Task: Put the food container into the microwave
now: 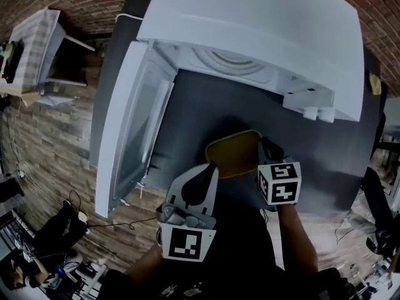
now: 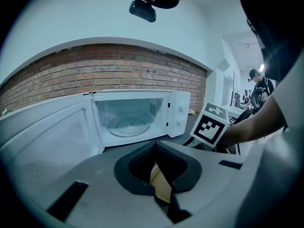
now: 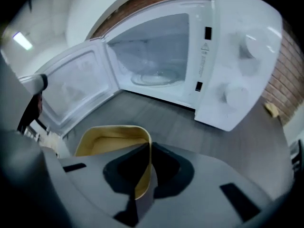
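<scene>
Two grips on the container (image 1: 232,155): left gripper (image 1: 210,167) and right gripper (image 1: 265,146) each clamp a wall, in front of the open microwave (image 1: 250,30). Carry step; next, I reckon, slide it level onto the turntable (image 3: 154,78).

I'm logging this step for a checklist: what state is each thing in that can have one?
microwave: cavity empty but for its turntable
microwave door: swung open
food container: lidless, outside the microwave, gripped on two sides
left gripper: shut on the container's wall
right gripper: shut on the container's wall
</scene>
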Tool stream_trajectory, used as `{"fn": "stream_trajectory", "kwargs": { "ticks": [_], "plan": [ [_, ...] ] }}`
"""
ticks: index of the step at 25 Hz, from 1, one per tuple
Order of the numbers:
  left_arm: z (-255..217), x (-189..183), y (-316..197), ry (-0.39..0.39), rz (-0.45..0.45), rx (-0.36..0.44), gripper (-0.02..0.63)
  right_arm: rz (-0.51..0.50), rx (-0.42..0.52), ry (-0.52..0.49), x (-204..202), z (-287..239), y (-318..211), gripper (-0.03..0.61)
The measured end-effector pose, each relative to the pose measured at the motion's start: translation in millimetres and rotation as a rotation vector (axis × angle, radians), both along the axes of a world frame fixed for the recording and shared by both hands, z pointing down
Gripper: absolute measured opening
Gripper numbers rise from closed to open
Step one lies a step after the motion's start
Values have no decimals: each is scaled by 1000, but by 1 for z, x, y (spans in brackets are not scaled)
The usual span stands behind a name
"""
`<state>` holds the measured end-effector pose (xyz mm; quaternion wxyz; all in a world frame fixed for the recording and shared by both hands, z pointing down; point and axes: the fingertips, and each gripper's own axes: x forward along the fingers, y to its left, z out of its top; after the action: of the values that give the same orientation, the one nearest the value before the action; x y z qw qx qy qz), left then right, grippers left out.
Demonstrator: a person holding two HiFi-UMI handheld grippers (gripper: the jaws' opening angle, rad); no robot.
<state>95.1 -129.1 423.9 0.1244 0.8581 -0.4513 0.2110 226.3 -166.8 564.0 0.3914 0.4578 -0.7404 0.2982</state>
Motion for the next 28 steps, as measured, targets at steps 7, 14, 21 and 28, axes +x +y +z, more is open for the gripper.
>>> {"fn": "stream_trajectory", "kwargs": {
  "ticks": [7, 14, 21, 28],
  "plan": [
    [-1, -1, 3, -6, -3, 9, 9, 549, -69, -379, 1, -6, 17, 77],
    [-1, -4, 2, -7, -10, 12, 9, 787, -80, -560, -10, -10, 17, 75],
    [-4, -1, 3, -18, 12, 9, 9, 922, -19, -748, -10, -21, 2, 72],
    [-7, -2, -6, -52, 22, 21, 9, 976, 68, -746, -9, -37, -29, 72]
  ]
}}
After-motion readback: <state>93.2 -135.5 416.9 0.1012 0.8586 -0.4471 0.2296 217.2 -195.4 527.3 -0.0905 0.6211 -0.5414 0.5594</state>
